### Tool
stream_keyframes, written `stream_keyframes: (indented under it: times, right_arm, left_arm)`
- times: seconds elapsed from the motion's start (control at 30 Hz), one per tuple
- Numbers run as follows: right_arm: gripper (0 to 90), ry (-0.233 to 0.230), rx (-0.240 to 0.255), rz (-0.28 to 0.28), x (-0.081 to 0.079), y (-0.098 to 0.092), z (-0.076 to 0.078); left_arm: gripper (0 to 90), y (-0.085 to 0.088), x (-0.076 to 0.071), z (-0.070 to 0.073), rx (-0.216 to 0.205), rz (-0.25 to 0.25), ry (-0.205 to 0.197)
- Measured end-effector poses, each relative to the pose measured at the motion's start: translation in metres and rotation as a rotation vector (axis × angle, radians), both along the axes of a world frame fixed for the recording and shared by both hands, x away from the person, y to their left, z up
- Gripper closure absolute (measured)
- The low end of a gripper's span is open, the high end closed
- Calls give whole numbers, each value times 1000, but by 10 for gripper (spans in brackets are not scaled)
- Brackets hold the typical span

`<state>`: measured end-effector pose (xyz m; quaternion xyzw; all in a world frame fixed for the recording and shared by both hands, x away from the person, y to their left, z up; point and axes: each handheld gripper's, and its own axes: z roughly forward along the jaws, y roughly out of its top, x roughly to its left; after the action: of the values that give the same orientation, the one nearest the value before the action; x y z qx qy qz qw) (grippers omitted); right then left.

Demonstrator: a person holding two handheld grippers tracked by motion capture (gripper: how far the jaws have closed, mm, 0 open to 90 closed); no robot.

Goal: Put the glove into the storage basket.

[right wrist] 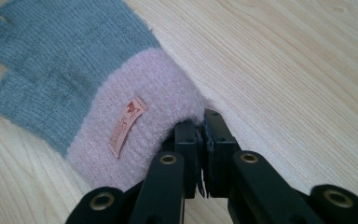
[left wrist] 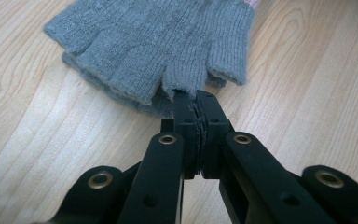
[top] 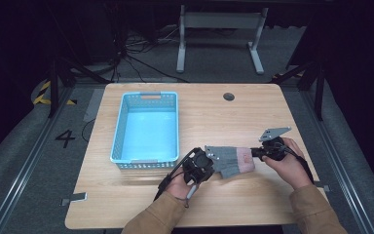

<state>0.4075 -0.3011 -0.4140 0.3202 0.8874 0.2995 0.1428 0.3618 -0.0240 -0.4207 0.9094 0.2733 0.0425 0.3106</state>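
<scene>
A grey fingerless knitted glove (top: 230, 161) with a pink cuff (right wrist: 140, 107) lies flat on the wooden table, near the front and right of centre. My left gripper (left wrist: 196, 100) is shut on the tip of one of the glove's (left wrist: 158, 42) finger stubs. My right gripper (right wrist: 204, 120) is shut on the edge of the pink cuff, which carries a small orange label (right wrist: 127, 125). In the high view the left gripper (top: 199, 163) sits at the glove's left end and the right gripper (top: 268, 152) at its right end, a hand on each.
A light blue plastic basket (top: 146, 127) stands on the table's left half, behind the left gripper. A round cable hole (top: 229, 96) sits near the table's back edge. Bare wood lies to the right and front of the glove.
</scene>
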Motion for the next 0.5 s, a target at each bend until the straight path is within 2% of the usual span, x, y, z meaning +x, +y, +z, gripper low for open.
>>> stream_keyframes:
  times: [0.13,0.5]
  right_arm:
    - [867,2,5,-7,3,0,-3]
    - [857,-18,-23,-19,6,5,-13]
  left_arm:
    - [886,-1,2,-4,10,4,9]
    - [879,-3,8,-15,34,17,21]
